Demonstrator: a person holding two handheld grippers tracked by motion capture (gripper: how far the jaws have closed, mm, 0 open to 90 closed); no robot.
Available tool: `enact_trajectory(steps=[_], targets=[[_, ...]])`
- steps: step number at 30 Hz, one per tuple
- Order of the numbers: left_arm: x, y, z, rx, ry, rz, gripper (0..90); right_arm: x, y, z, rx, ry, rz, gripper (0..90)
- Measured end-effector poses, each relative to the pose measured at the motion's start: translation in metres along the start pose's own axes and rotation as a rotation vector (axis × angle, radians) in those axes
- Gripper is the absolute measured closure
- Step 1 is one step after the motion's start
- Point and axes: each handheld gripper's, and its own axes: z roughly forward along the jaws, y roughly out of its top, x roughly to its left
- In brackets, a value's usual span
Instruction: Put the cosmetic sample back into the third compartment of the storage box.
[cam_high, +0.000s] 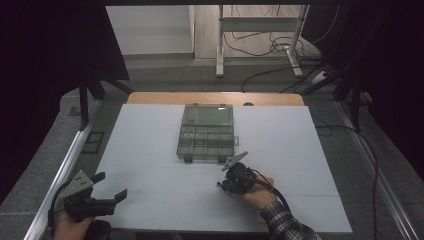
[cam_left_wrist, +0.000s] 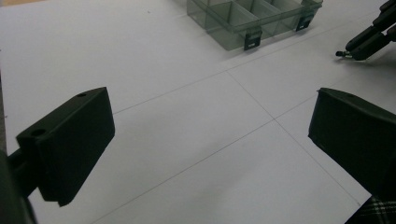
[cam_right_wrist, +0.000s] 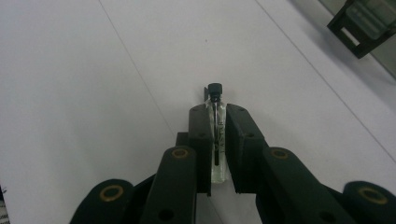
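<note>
A small clear glass vial (cam_right_wrist: 216, 140) with a black cap is clamped between the jaws of my right gripper (cam_right_wrist: 216, 111), cap end sticking out past the tips. A hand holds that gripper (cam_high: 221, 184) low over the white mat, just in front of a smoky clear compartment box (cam_high: 206, 133) whose lid lies open. My left gripper (cam_high: 113, 184) rests at the mat's front left corner, open, with bare mat between its fingers (cam_left_wrist: 70, 140). From the left gripper view the box (cam_left_wrist: 252, 18) lies at the top and the right gripper (cam_left_wrist: 343, 52) at the upper right.
The white mat (cam_high: 150, 150) covers a wooden table (cam_high: 150, 98). Metal rails (cam_high: 65, 165) run along both sides. Beyond the table stand a white desk frame (cam_high: 220, 45) and floor cables (cam_high: 270, 47). One of the box's latches (cam_right_wrist: 359, 28) shows at the upper right of the right gripper view.
</note>
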Motion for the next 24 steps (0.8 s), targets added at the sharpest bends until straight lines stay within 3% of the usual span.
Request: enact_trajectory(steps=[24], targets=[[0.0, 0.0, 0.001, 0.009, 0.0, -0.004, 1.1, -0.013, 0.007, -0.02, -0.129, -0.026, 0.059, 80.5]])
